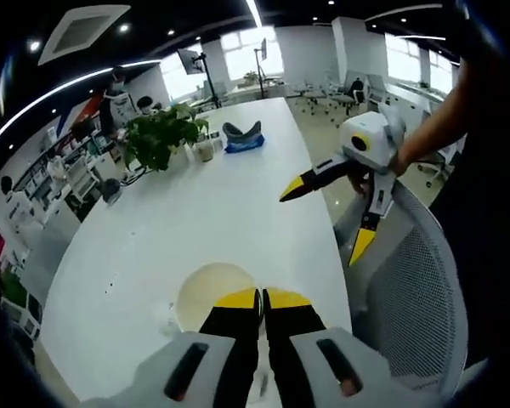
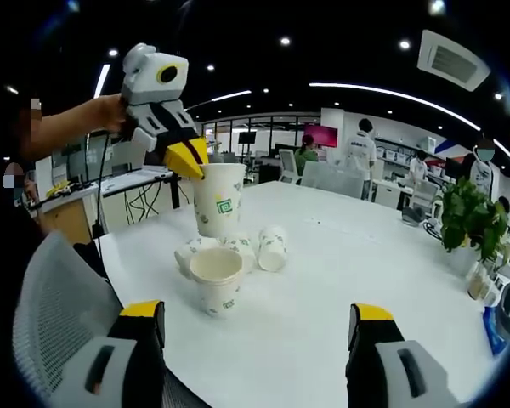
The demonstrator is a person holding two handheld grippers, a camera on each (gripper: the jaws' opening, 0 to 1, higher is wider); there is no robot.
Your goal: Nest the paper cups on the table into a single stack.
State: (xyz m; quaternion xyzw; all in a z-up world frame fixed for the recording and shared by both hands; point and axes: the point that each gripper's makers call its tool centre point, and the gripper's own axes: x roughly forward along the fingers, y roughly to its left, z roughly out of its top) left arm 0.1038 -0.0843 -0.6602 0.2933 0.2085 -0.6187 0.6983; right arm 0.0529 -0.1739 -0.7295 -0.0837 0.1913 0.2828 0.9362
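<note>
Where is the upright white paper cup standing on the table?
In the right gripper view, the upright white paper cup stands left of centre on the white table, just before three tipped cups.

The paper cups are white with small green printed marks: the held cup [image 2: 218, 199] shows a green square logo, the upright cup [image 2: 216, 279] near the right gripper has a cream inside, and the lying cups [image 2: 272, 247] carry green specks. Both grippers are light grey with black jaws tipped yellow, the left gripper [image 2: 185, 160] and the right gripper [image 2: 259, 325] alike. The table [image 2: 365, 255] is plain white, the plant [image 2: 469, 218] at its far right dark green, and the mesh chair [image 2: 55, 297] at near left pale grey.
</note>
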